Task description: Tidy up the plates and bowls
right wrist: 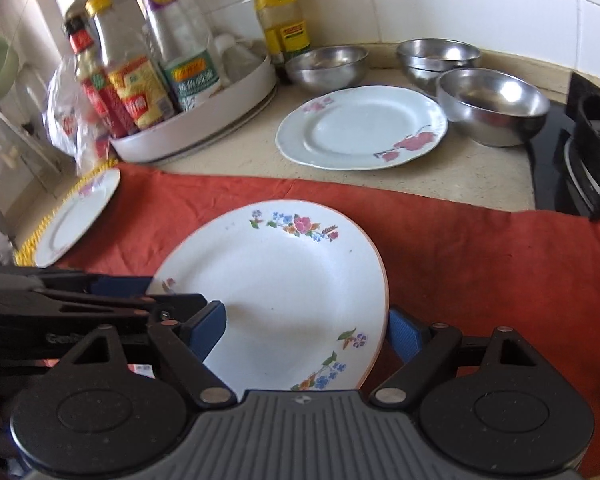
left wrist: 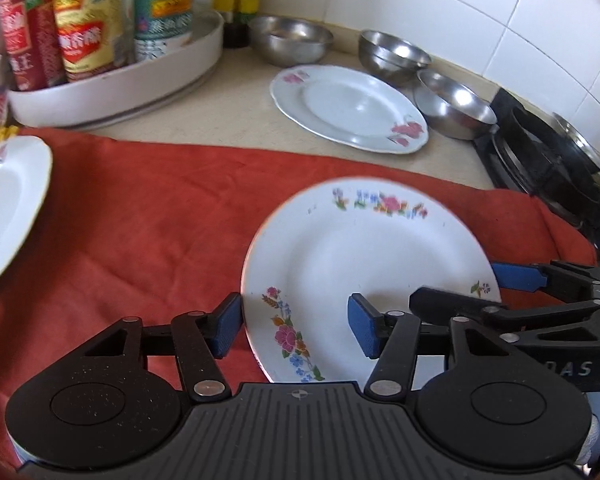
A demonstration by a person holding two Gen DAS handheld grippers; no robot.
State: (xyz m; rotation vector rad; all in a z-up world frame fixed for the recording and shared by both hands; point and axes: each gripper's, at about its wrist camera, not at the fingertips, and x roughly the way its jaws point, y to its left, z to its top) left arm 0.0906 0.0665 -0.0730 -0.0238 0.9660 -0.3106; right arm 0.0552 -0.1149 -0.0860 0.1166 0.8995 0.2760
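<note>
Left wrist: left gripper (left wrist: 296, 326) fingers straddled flowered plate (left wrist: 364, 264) rim at 9 o'clock, contact unclear; right gripper (right wrist: 306, 334) likewise at 3.

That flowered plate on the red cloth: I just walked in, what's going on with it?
A person has both grippers around the flowered plate, the left gripper straddling its left rim and the right gripper its right rim. It looks slightly raised above the red cloth. Another plate and steel bowls wait behind.
</note>
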